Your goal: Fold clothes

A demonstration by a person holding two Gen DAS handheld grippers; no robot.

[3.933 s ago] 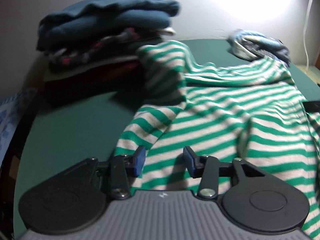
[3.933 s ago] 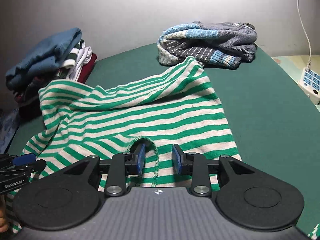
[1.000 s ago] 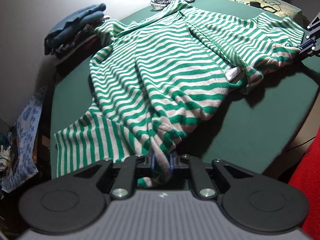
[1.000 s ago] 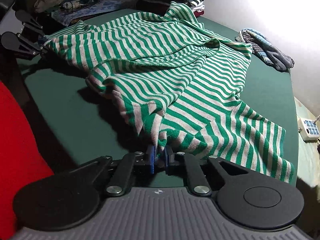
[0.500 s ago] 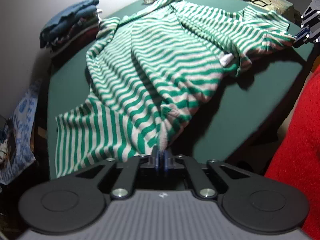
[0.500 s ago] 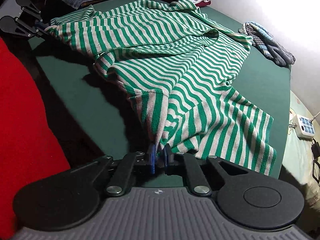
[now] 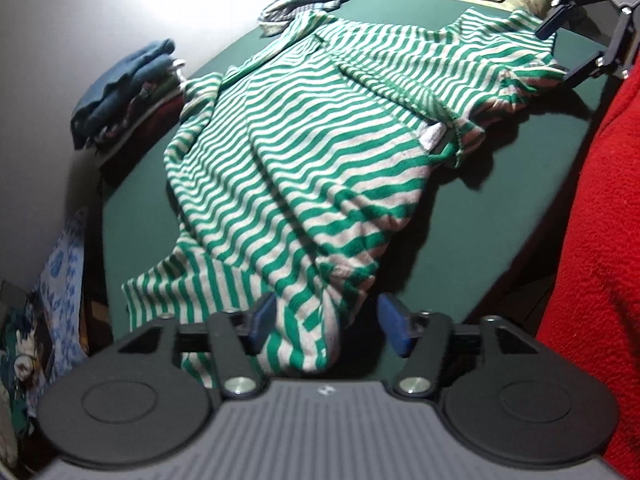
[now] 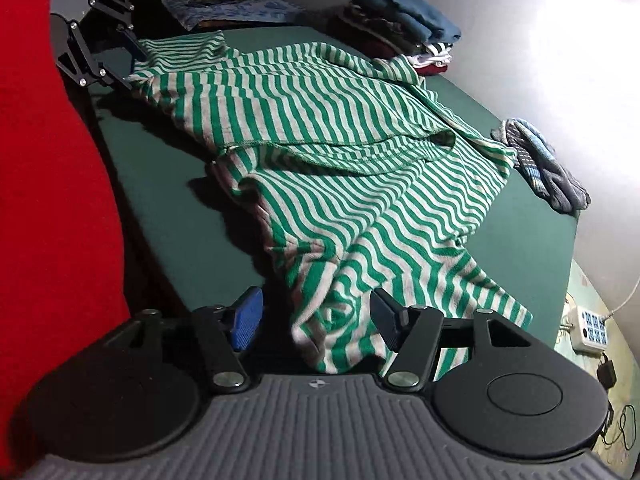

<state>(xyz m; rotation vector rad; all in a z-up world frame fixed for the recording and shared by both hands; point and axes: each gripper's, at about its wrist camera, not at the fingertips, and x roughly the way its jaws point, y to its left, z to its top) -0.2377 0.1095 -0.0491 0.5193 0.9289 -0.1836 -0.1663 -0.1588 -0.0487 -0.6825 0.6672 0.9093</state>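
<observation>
Table (image 7: 500, 216): dark green top, rounded edges.
Striped shirt (image 7: 304, 152): green-and-white, spread across the middle, ends reaching the near edge.
Clothes stack (image 8: 404, 28): folded, at the far corner, touching the shirt.
Knit garment (image 8: 540, 164): grey-blue, bunched along the far edge.

striped shirt (image 7: 304, 168): soft knit cloth, green and pale bands, matt. table cover (image 8: 168, 216): dark green, flat, matt. left gripper (image 7: 328, 330): matt black plastic, ribbed grey housing, blue textured pads (image 7: 394, 328), shiny metal pins. red garment (image 7: 600, 240): fuzzy fleece.
</observation>
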